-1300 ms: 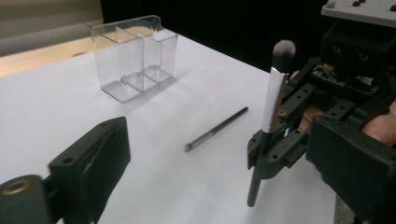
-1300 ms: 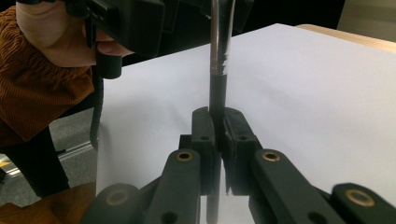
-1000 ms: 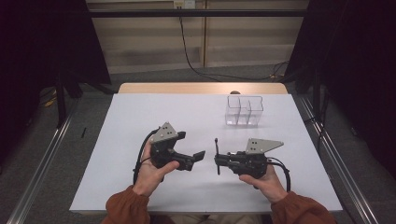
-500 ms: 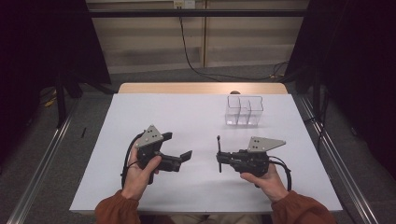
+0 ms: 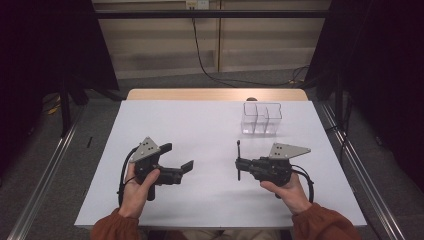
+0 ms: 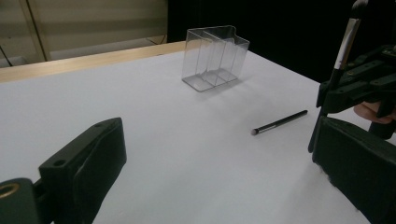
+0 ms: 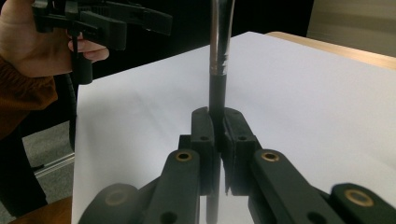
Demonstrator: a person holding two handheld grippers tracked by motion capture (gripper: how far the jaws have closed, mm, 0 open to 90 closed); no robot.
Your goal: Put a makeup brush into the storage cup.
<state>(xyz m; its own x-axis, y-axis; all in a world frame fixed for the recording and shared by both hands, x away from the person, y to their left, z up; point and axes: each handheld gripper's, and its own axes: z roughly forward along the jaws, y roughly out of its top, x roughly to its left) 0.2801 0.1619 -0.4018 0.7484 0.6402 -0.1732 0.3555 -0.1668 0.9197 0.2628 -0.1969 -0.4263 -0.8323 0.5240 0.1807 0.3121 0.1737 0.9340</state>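
A makeup brush (image 7: 219,56) is held upright by its handle in the closed jaws of the right gripper (image 5: 239,163) above the counter (image 5: 200,125). The left gripper (image 5: 182,157) stands wide and empty. Transfer to the clear organizer (image 5: 261,119) is judged next; tip-first alignment over one compartment is required.

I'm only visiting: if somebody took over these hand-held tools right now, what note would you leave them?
Left tool: open, empty, low over the table.
Right tool: shut on a thin black brush, held upright.
Clear three-slot holder: far right of the table, looks empty.
Second brush: lying flat on the table, between the holder and the right tool.
Done: one brush picked up.
Left, probably: stand it in the holder, then fetch the other brush.
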